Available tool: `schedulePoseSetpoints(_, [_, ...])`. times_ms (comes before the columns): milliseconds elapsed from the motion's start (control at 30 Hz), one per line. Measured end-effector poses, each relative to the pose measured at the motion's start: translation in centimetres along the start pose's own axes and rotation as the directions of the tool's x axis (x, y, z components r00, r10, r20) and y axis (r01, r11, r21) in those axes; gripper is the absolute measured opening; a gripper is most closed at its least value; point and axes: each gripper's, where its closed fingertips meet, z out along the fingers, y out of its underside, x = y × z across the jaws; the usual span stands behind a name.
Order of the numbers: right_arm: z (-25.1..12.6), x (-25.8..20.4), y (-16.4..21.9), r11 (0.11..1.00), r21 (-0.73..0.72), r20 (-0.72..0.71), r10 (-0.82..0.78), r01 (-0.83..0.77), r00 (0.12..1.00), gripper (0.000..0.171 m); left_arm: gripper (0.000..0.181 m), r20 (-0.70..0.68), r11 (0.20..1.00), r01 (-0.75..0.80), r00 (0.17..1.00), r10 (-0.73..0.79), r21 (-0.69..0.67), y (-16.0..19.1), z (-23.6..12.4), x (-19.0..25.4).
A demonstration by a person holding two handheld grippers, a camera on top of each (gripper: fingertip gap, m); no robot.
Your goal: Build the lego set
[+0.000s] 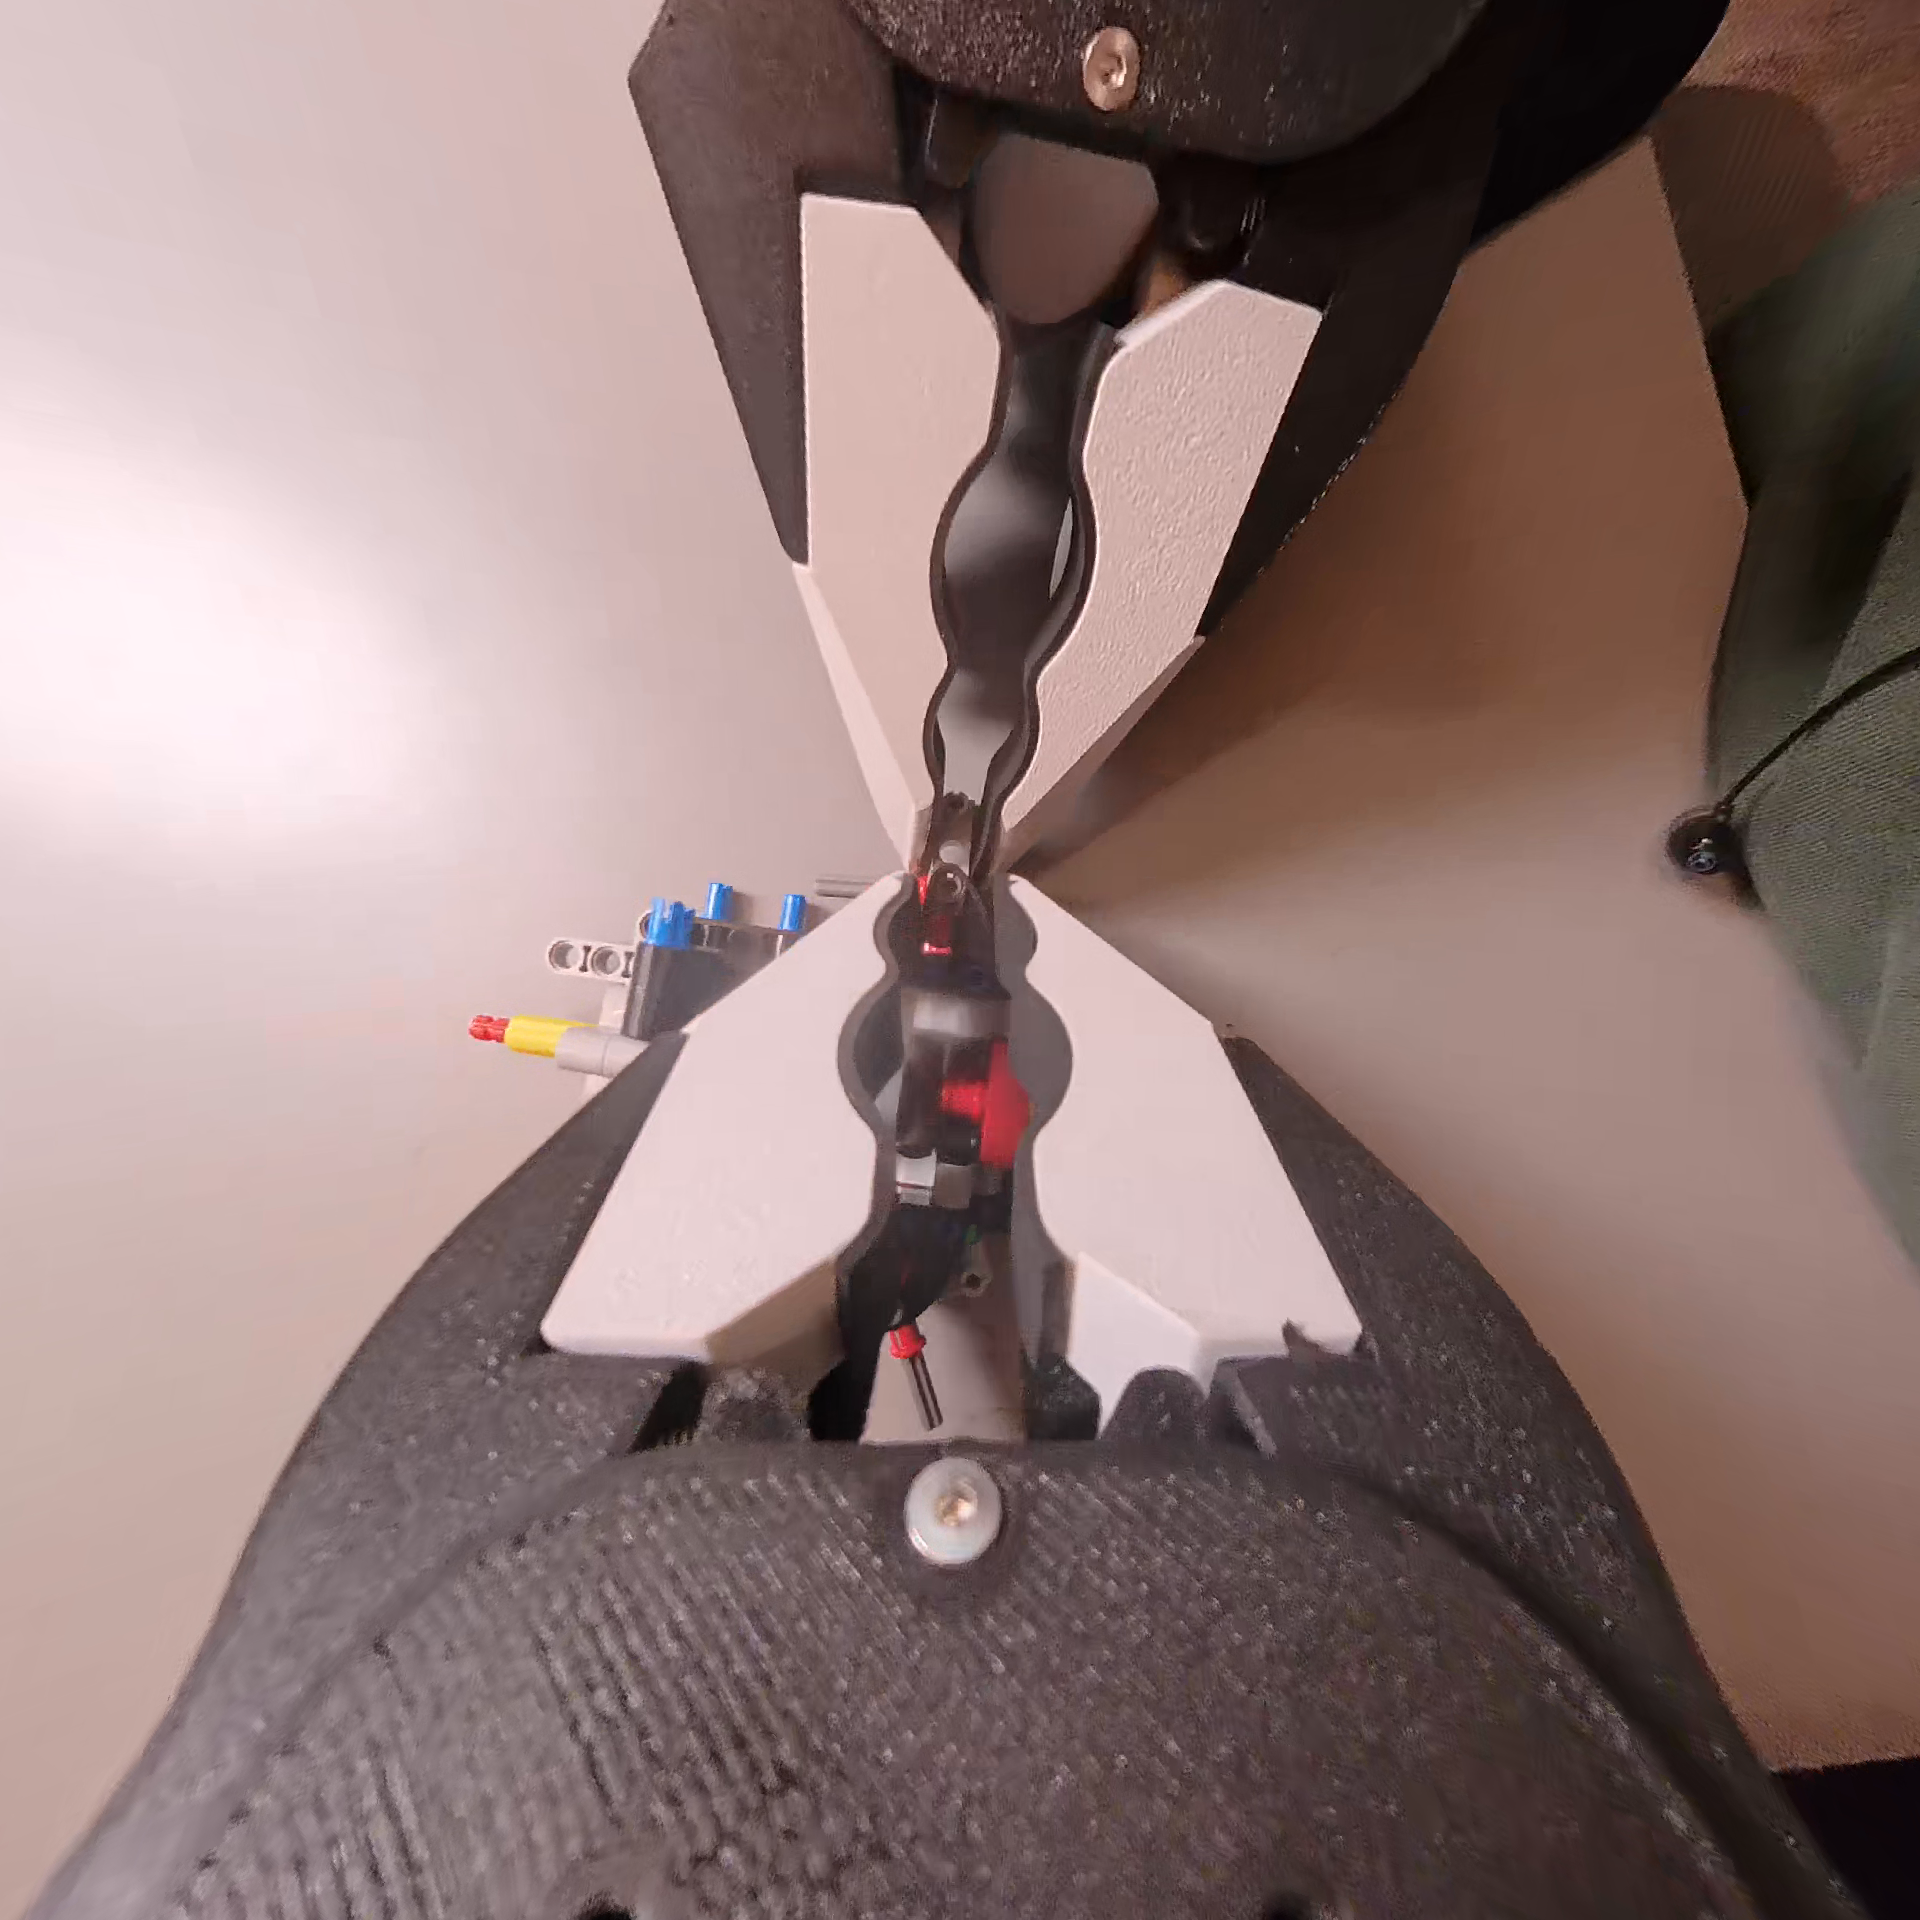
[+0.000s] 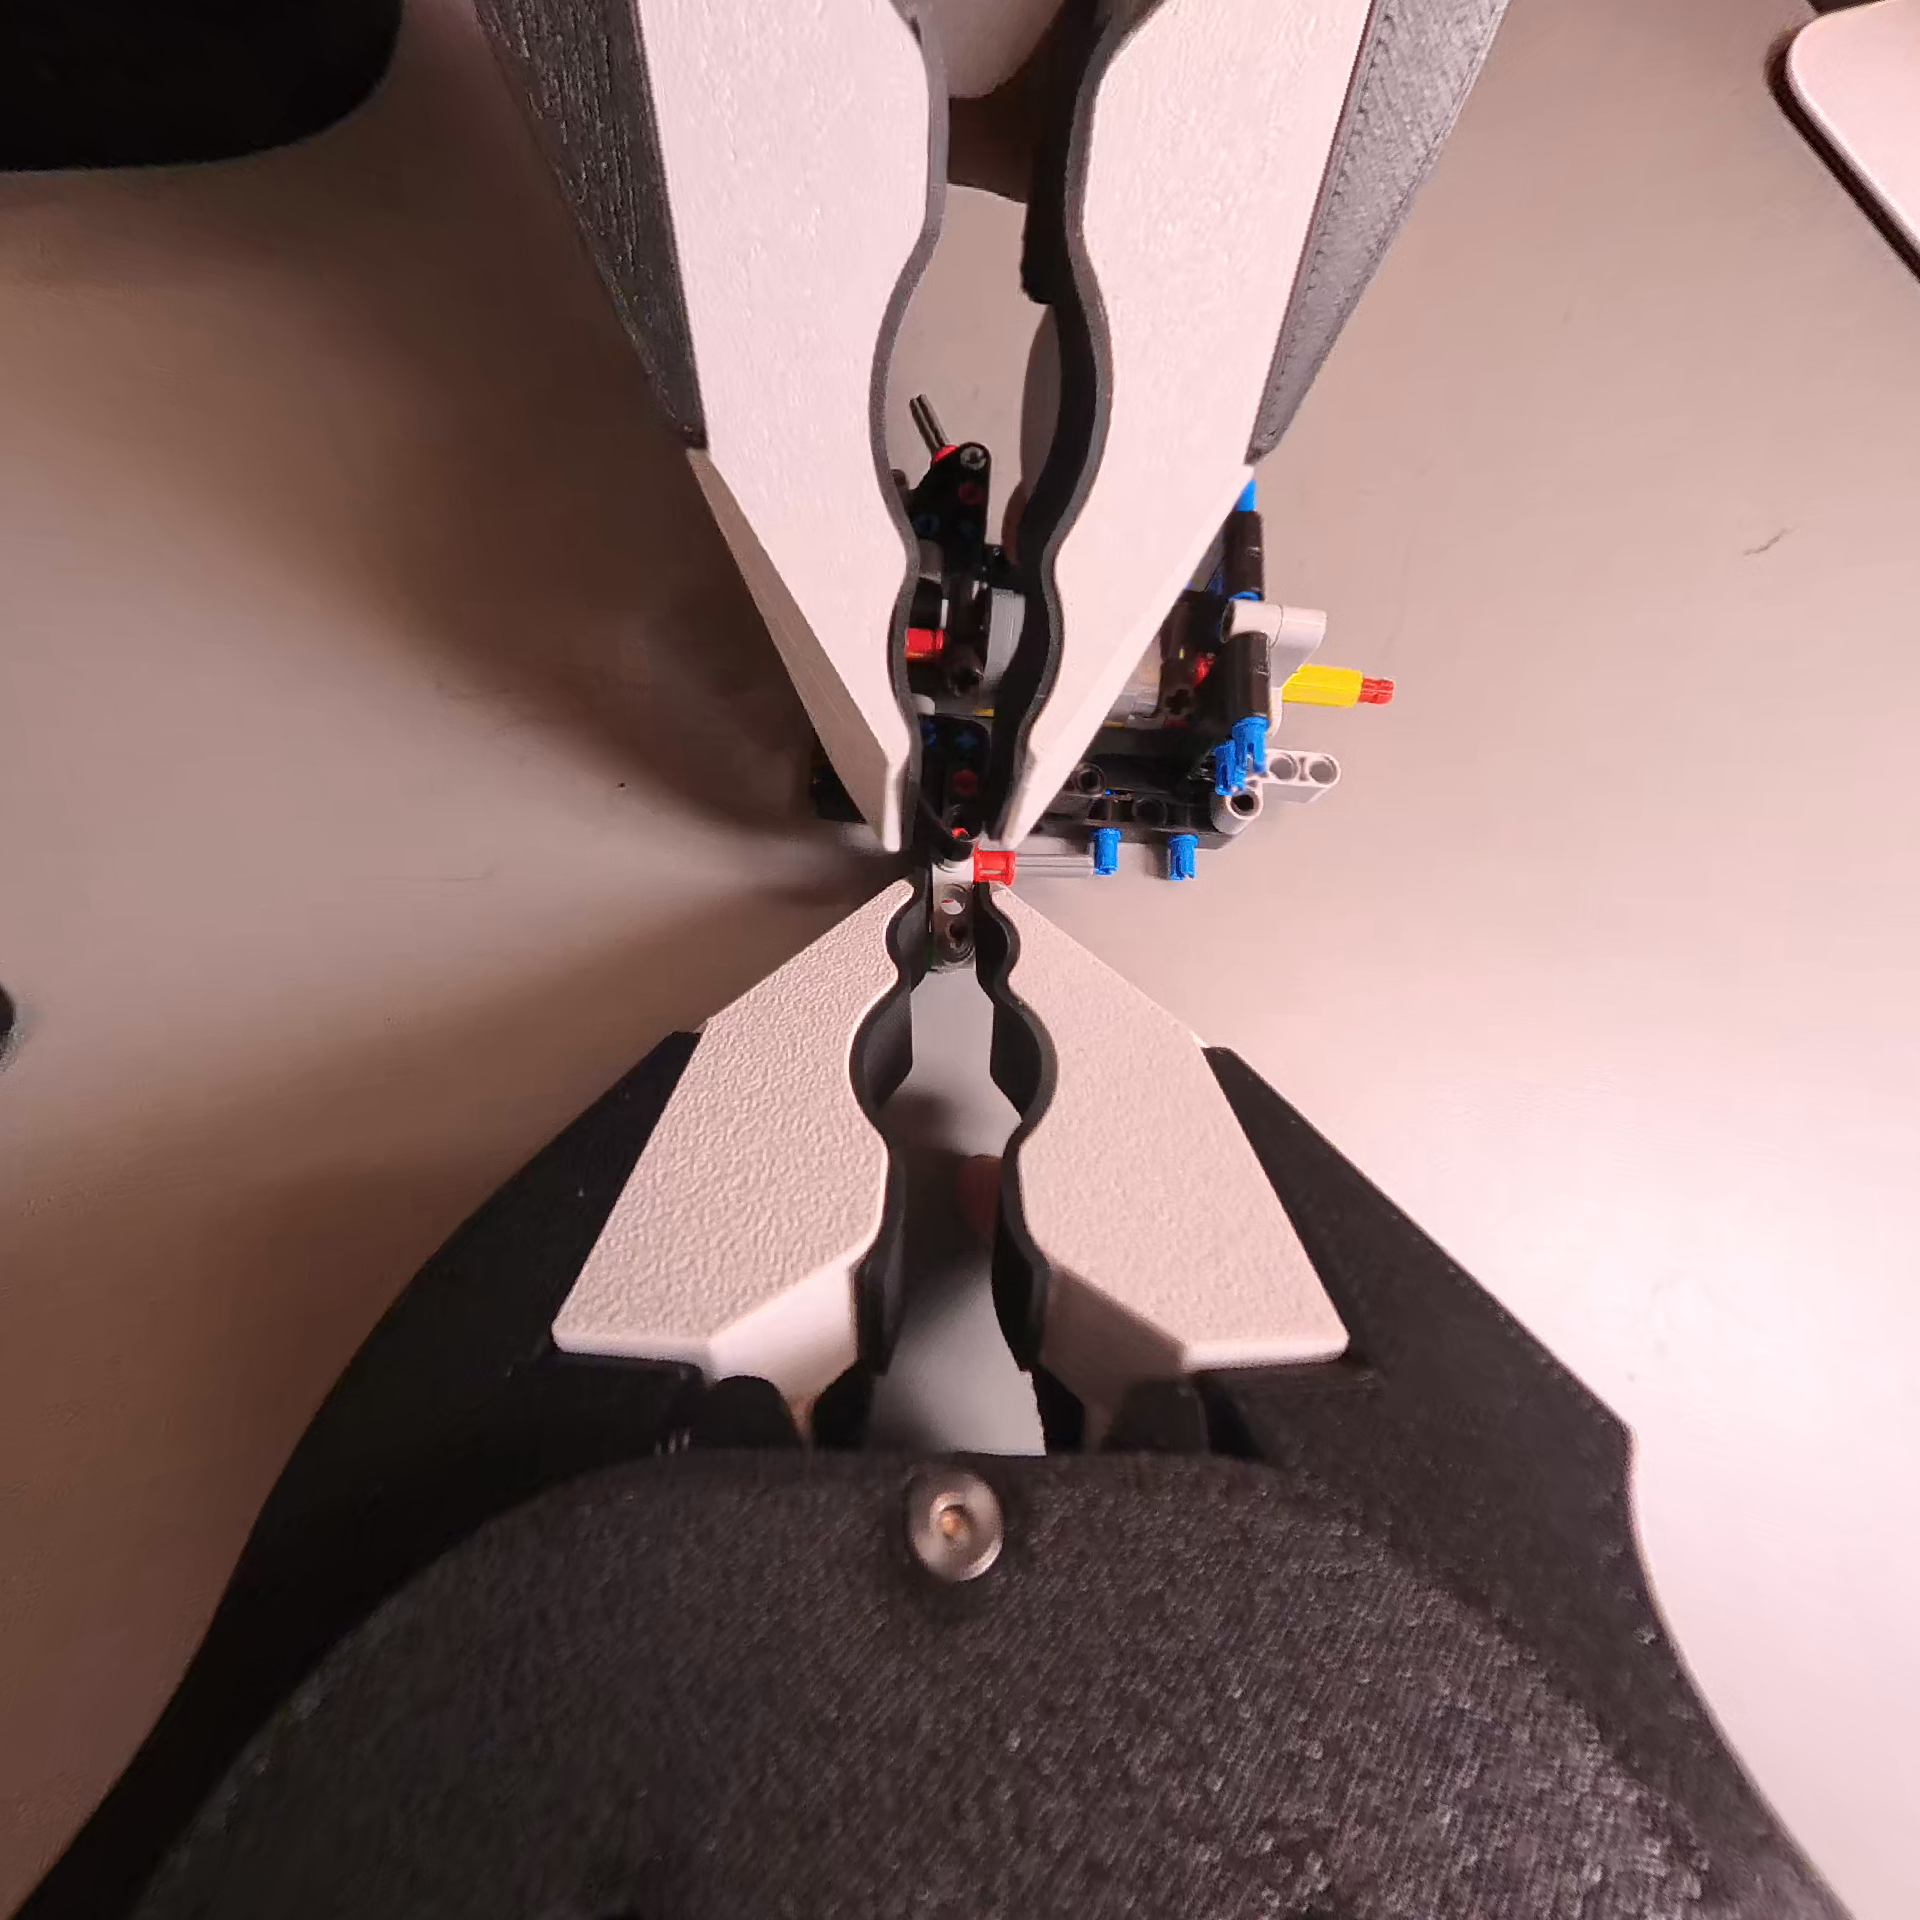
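**Two grippers meet nose to nose over the model**

You hold the lego model [image 2: 1174, 727] with your left gripper [image 1: 951, 904]. Its fingers are squeezed tight on the dark middle part of the model, so the model stays put while you work. The model sits low over the pale table [image 2: 1558, 935], and I cannot tell if it touches it.

Your right gripper [image 2: 951, 904] comes from the other side, tip to tip with the left one. Its fingers are pinched on a small grey piece [image 2: 951, 914] with holes. The piece sits right at the edge of the model, next to a red pin [image 2: 992, 862] (it looks like the spot where the piece should go).

I think you are pushing this piece on now. Blue pins [image 2: 1107, 850] and a yellow part [image 2: 1320, 686] stick out to the side, away from your fingers.
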Motion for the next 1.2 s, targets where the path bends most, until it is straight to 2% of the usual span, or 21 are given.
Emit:
schedulePoseSetpoints(333, [0.3, -0.2, -0.2, 0.997, -0.017, -0.039, 0.069, -0.069, 0.997, 0.005, 0.011, 0.059, 0.989, -0.05, 0.997, 0.058, -0.137, 0.7, 0.1, 0.1])
schedulePoseSetpoints(500, [0.4, -0.4, -0.3, 0.995, -0.008, -0.045, 0.098, -0.099, 0.994, 0.005, 0.012, 0.034, 0.98, -0.068, 0.997, 0.076, -0.189, 1.2, 0.4, 0.2])
schedulePoseSetpoints(633, [0.4, -0.6, -0.2, 0.998, -0.01, -0.058, 0.062, -0.063, 0.996, 0.004, 0.011, 0.044, 0.972, -0.118, 0.991, 0.13, -0.204, 1.3, 0.6, 0.3])
schedulePoseSetpoints(767, [0.4, -0.7, -0.2, 0.997, -0.008, -0.035, 0.074, -0.075, 0.997, 0.005, 0.012, 0.017, 0.976, -0.083, 0.996, 0.088, -0.2, 1.3, 0.6, 0.4])
schedulePoseSetpoints(900, [0.2, -0.7, -0.3, 0.998, 0.004, -0.025, 0.062, -0.062, 0.998, 0.005, 0.014, 0.017, 0.989, -0.024, 0.999, 0.027, -0.147, 1.2, 0.5, 0.4])
schedulePoseSetpoints(933, [0.1, -0.7, -0.4, 0.998, 0.017, -0.019, 0.065, -0.065, 0.998, 0.005, 0.028, 0.033, 0.992, -0.008, 0.999, 0.012, -0.129, 1.1, 0.3, 0.2])
schedulePoseSetpoints(967, [0.0, -0.7, -0.4, 0.997, 0.025, -0.017, 0.067, -0.067, 0.998, 0.007, 0.038, 0.035, 0.995, 0.013, 0.999, -0.01, -0.095, 0.7, -0.1, 0.1])
schedulePoseSetpoints(1067, [-0.4, -0.6, -0.4, 0.998, 0.032, -0.024, 0.05, -0.049, 0.998, 0.016, 0.043, 0.032, 0.99, 0.089, 0.995, -0.093, 0.106, -1.1, -3.3, 0.0])
schedulePoseSetpoints(1133, [-0.7, -0.9, -0.6, 0.998, 0.052, -0.017, 0.044, -0.043, 0.999, 0.024, 0.05, 0.079, 0.98, 0.114, 0.989, -0.128, 0.163, 0.1, -5.5, -0.7])
schedulePoseSetpoints(1200, [-1.0, -1.0, -0.9, 0.997, 0.072, -0.024, 0.041, -0.039, 0.999, 0.028, 0.055, 0.109, 0.971, 0.159, 0.978, -0.18, 0.176, 2.7, -6.7, -1.1])
